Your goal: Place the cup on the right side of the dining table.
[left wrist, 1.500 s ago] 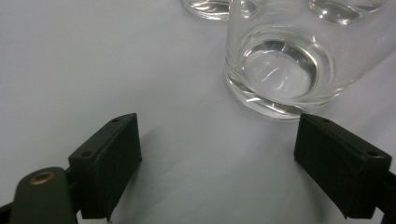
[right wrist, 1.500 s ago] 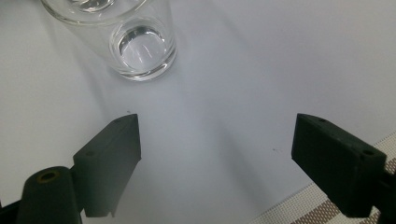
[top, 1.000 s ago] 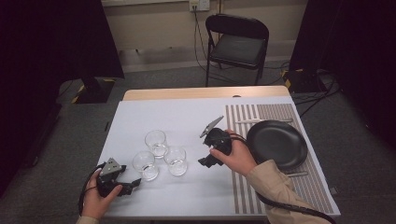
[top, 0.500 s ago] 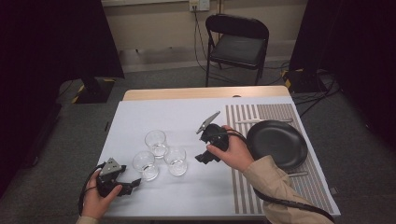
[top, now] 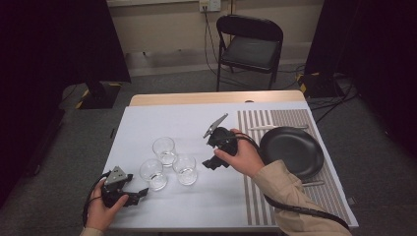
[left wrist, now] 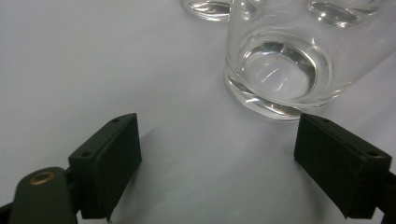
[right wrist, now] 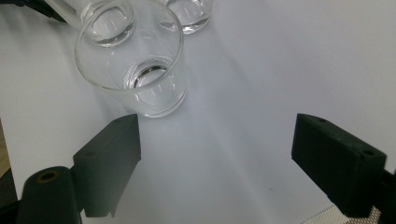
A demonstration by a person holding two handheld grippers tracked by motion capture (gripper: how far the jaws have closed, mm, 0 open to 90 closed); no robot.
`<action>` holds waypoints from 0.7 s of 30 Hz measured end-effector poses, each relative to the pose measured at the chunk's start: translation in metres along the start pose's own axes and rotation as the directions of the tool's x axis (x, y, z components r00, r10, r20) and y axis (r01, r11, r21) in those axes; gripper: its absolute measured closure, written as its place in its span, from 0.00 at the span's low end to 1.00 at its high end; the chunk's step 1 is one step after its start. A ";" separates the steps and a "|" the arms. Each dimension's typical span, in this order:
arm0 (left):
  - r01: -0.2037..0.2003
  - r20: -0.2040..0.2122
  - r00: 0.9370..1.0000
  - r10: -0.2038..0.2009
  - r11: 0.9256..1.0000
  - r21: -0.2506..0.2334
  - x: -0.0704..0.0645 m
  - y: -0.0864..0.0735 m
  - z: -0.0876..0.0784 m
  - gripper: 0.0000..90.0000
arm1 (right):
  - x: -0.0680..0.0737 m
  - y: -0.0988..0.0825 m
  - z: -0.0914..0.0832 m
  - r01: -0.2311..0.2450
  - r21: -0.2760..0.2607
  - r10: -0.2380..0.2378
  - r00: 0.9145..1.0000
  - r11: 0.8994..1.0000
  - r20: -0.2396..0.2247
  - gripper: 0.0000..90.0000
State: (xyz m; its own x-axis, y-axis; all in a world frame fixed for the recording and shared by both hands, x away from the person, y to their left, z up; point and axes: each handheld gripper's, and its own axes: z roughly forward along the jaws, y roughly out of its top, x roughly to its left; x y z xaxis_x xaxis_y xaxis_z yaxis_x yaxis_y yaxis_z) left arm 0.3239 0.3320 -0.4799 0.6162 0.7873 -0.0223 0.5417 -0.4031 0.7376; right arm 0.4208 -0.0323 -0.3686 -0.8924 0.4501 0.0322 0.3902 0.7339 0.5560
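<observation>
Three clear empty glasses stand close together on the white table cover: a far one (top: 163,150), a near-left one (top: 152,173) and a near-right one (top: 185,168). My left gripper (top: 136,195) rests low at the table's front left, open, just short of the near-left glass (left wrist: 280,70), which sits ahead between its jaws. A hand holds my right gripper (top: 209,150) above the table, right of the glasses, open and aimed at them. Its own view has the nearest glass (right wrist: 135,70) ahead and left of the wide-apart jaws. Both grippers hold nothing.
A black plate (top: 291,150) lies on a striped placemat (top: 275,196) at the right, with one piece of cutlery (top: 275,127) beyond the plate and another (top: 312,183) in front of it. A folding chair (top: 248,46) stands behind the table. A cable trails along the right sleeve.
The right gripper has moved a little left and farther from the person, nearer the glasses. The left gripper and the glasses have stayed put.
</observation>
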 end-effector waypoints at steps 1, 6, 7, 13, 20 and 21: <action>-0.003 -0.001 1.000 0.003 1.000 0.000 0.000 0.000 0.000 0.16 | 0.001 0.002 0.000 0.004 0.000 -0.004 1.000 1.000 -0.003 0.17; -0.006 -0.003 1.000 0.006 1.000 0.003 0.000 0.000 0.000 0.16 | 0.001 0.006 0.000 0.005 0.002 -0.005 1.000 1.000 -0.008 0.17; -0.006 -0.004 1.000 0.006 1.000 0.003 0.000 0.000 0.000 0.15 | 0.002 0.007 0.001 0.008 0.003 -0.008 1.000 1.000 -0.006 0.17; -0.006 -0.004 1.000 0.006 1.000 0.002 0.000 0.000 0.000 0.15 | 0.003 0.013 0.003 0.012 0.001 -0.012 1.000 1.000 -0.011 0.17; -0.009 -0.004 1.000 0.009 1.000 0.003 0.000 0.000 0.000 0.15 | 0.005 0.019 0.008 0.017 -0.004 -0.017 1.000 1.000 -0.023 0.17; -0.010 -0.004 1.000 0.010 1.000 0.003 0.000 0.000 0.000 0.15 | 0.006 0.020 0.008 0.017 -0.002 -0.017 1.000 1.000 -0.020 0.16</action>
State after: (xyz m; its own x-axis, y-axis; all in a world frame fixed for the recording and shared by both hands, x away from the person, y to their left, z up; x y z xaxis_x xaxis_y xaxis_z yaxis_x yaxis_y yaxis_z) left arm 0.3239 0.3322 -0.4796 0.6192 0.7851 -0.0124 0.5375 -0.4123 0.7356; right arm 0.4253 -0.0108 -0.3645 -0.9032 0.4274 0.0397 0.3748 0.7402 0.5583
